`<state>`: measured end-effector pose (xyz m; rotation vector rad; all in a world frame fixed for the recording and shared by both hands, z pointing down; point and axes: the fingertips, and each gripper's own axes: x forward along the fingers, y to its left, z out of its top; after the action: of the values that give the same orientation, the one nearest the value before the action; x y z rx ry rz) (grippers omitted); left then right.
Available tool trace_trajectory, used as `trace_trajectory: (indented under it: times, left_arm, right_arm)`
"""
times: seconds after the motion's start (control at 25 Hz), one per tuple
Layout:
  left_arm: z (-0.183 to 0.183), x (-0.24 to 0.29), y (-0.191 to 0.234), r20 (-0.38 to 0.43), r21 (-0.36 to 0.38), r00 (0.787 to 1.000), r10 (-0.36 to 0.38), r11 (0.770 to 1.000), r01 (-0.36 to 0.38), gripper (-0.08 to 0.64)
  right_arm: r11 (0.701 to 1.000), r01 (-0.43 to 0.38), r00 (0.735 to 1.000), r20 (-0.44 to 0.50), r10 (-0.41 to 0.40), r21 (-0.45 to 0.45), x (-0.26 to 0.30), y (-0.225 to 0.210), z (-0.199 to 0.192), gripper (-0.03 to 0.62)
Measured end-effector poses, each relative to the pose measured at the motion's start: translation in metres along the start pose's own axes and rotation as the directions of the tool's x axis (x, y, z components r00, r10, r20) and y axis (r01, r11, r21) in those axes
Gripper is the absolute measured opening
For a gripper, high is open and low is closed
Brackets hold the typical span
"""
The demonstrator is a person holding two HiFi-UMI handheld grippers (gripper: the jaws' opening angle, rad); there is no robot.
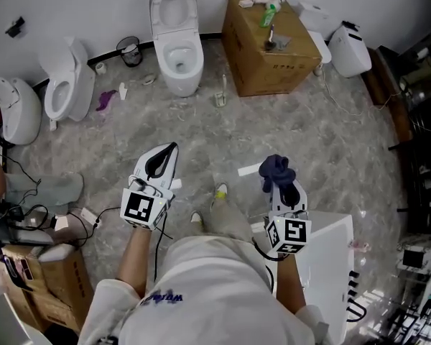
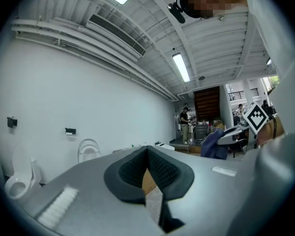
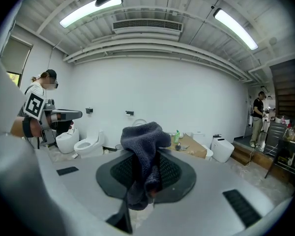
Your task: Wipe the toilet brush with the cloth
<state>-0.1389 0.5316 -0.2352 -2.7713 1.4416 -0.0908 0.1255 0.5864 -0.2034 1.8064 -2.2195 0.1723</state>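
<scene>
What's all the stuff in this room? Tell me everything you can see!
toilets: at least four, white, along the far wall
cardboard box: one, brown, right of the middle toilet
bottle: one, green, on top of that box
bin: one, black, between two toilets
slim upright thing: one, pale, on the floor by the middle toilet; maybe the toilet brush, too small to be sure
cabinet: one, white, at the person's right side
cloth: one, dark blue, pinched in the right gripper
left gripper: one, grey, jaws together, holding nothing
right gripper: one, grey, jaws closed on the cloth
</scene>
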Motion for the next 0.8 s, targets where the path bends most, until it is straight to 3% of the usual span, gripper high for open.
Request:
trace_trajectory:
  times: [0.16,0.36,0.44,0.6,0.8]
  left_arm:
    - [-0.003,0.023,0.013,-0.029,0.021,0.999,0.035,0.999,-0.035,-0.002]
    - [-0.010,0.079,0.019,-0.046,0.024,0.997,0.064,0.998,-0.063,0.000]
    - [-0.016,0.103,0.008,-0.065,-0.007,0.997,0.031,0.999,-0.032,0.000]
    - [-0.027,0.146,-0.008,-0.118,0.005,0.992,-0.041,0.999,0.042,0.000]
    - [-0.036,0.209,-0.031,-0.178,-0.022,0.972,-0.153,0.988,0.152,0.000]
  right_arm:
    - [1.000,-0.016,1.000,-0.019,0.016,0.004,0.031,-0.008,-0.006,0.072]
    - [0.999,-0.017,0.999,-0.030,0.018,0.044,0.087,-0.048,-0.017,0.072]
    - [0.999,-0.011,0.999,-0.035,0.013,0.049,0.109,-0.067,-0.015,0.072]
    - [0.998,-0.004,1.000,-0.016,0.005,0.056,0.145,-0.101,-0.005,0.072]
    - [0.995,-0.009,0.999,-0.043,0.013,0.097,0.189,-0.149,-0.010,0.072]
